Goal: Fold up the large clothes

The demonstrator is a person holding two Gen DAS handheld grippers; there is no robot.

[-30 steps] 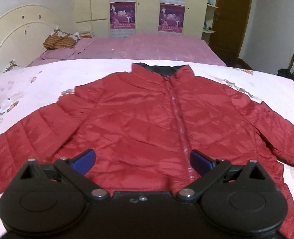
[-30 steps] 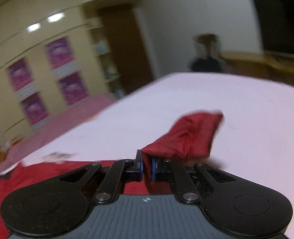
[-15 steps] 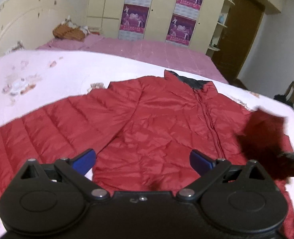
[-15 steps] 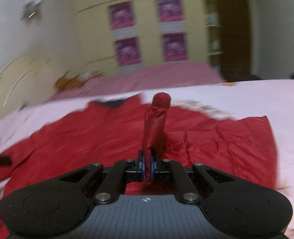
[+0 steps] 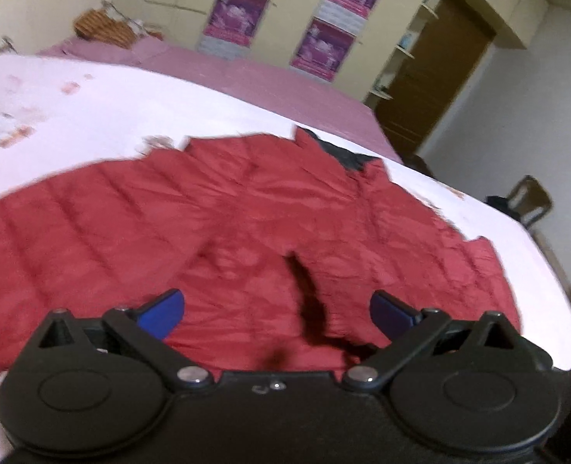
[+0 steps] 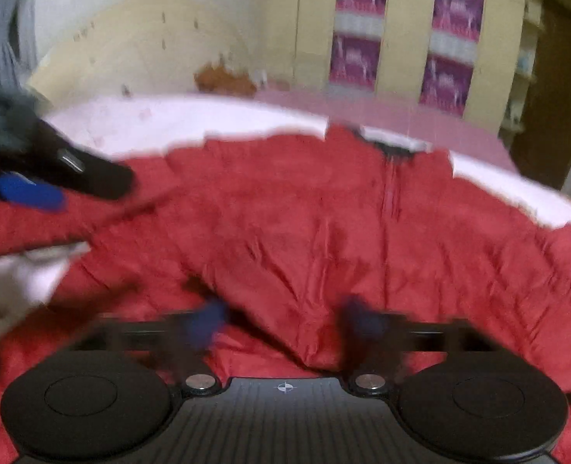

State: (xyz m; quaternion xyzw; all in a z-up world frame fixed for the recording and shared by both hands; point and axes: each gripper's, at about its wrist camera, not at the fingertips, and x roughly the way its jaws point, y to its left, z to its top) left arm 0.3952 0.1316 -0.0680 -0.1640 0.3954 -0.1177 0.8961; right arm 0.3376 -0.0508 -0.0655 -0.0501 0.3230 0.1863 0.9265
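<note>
We held both grippers low over the red jacket [image 5: 270, 228], which lay face up on the white bed [image 5: 92, 116], its dark-lined collar [image 5: 347, 154] at the far side. Our left gripper [image 5: 276, 309] stood with its blue pads [image 5: 158, 313] spread wide and nothing between them, the jacket's hem just beyond. Our right gripper [image 6: 281, 321] had just been opening; its blurred jaws stood apart, with a fold of red sleeve [image 6: 285, 278] lying loose between them, and we could not see the pads pressing it. That sleeve lay folded across the jacket's front. In the right wrist view the left gripper's finger [image 6: 92, 170] reached in from the left edge above the other sleeve [image 6: 34, 228], which ran outstretched off that side; whether it touched the cloth we could not tell. Bare white sheet showed beside the jacket on the left, beyond the collar, and in a strip along the right as far as the bed's edge [image 5: 556, 297]. Farther off the cover turned pink [image 5: 247, 77], and a brown basket [image 5: 103, 29] sat there with some pale things heaped in and around it, too blurred to name. Behind rose a curved cream headboard [image 6: 138, 46], pale yellow cupboards with purple posters [image 5: 235, 13], a brown door [image 5: 436, 73], and a chair [image 5: 529, 201] by the white wall.
</note>
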